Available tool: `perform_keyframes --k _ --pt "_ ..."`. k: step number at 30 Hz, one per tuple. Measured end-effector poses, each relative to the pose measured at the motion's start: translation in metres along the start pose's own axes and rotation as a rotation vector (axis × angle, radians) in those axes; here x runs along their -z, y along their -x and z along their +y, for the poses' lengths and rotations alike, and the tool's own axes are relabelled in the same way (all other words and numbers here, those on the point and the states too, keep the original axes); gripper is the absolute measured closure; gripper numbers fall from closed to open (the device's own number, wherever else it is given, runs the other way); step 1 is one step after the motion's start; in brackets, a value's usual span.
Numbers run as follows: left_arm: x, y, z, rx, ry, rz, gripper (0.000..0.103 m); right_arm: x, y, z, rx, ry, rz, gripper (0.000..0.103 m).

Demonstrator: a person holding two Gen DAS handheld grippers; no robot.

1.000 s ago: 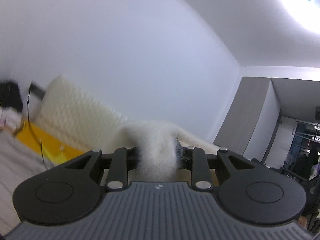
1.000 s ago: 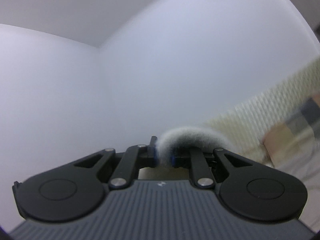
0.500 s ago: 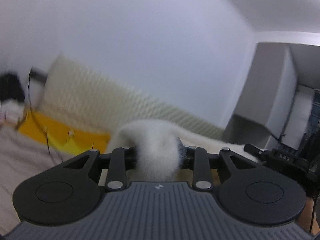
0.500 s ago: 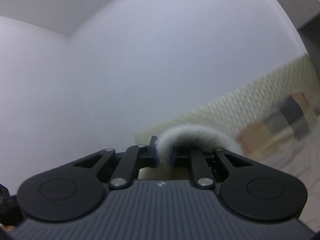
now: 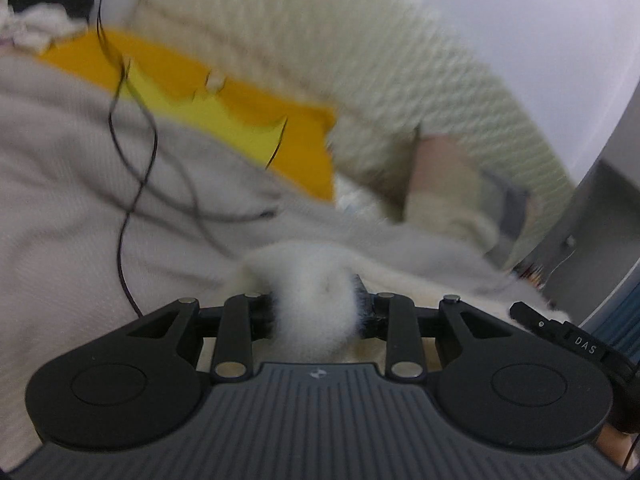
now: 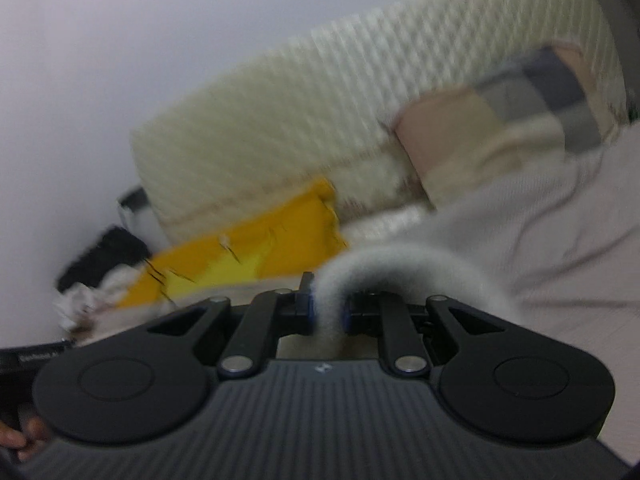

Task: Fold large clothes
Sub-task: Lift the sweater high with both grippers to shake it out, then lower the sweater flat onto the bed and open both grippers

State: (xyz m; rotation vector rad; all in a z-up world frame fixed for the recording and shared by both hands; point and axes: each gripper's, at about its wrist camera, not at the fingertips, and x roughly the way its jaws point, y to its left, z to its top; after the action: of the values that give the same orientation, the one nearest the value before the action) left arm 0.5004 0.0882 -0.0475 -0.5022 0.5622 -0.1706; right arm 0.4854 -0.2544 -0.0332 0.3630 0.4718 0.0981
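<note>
A fluffy white garment [image 5: 312,276] bulges between the jaws of my left gripper [image 5: 316,316], which is shut on a thick fold of it just above the pale bed sheet [image 5: 60,168]. In the right wrist view the same fluffy garment [image 6: 404,264] arches over the fingers, and my right gripper [image 6: 329,314] is shut on a thinner fold of it. The rest of the garment hangs below both grippers, out of sight. Both views are blurred.
A yellow-orange cloth [image 5: 248,120] lies on the bed below a cream quilted headboard [image 5: 360,60]. A thin black cable [image 5: 132,184] runs over the sheet. A patchwork pillow [image 6: 480,128] leans at the headboard. A black gripper body [image 5: 568,340] shows at right; a hand [image 6: 16,436] at lower left.
Both grippers have swung down from facing the wall and ceiling to facing the bed, still holding the fluffy garment. The bed, yellow cloth and headboard now fill both views.
</note>
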Motion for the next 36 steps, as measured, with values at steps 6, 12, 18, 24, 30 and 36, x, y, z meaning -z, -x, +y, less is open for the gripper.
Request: perform_keyframes --k 6,12,18,24,30,36 --pt "0.016 -0.116 0.053 -0.039 -0.033 0.113 0.064 0.057 -0.078 -0.035 0.086 -0.017 0.129 0.086" --pt "0.009 -0.092 0.041 -0.021 -0.054 0.129 0.057 0.068 -0.092 -0.048 0.094 -0.093 0.183 0.084" --pt "0.003 -0.035 0.004 -0.061 -0.156 0.091 0.038 0.055 -0.070 -0.034 0.114 -0.087 0.199 0.045" --pt "0.001 0.053 -0.040 -0.074 -0.224 0.046 0.038 0.039 0.004 0.008 0.091 0.028 0.175 0.045" --pt "0.021 0.158 -0.092 -0.068 -0.318 0.002 0.037 0.019 0.108 0.046 0.045 0.066 0.093 0.045" --pt "0.055 0.257 -0.130 -0.042 -0.345 -0.039 0.037 0.014 0.206 0.079 0.018 0.099 0.039 0.045"
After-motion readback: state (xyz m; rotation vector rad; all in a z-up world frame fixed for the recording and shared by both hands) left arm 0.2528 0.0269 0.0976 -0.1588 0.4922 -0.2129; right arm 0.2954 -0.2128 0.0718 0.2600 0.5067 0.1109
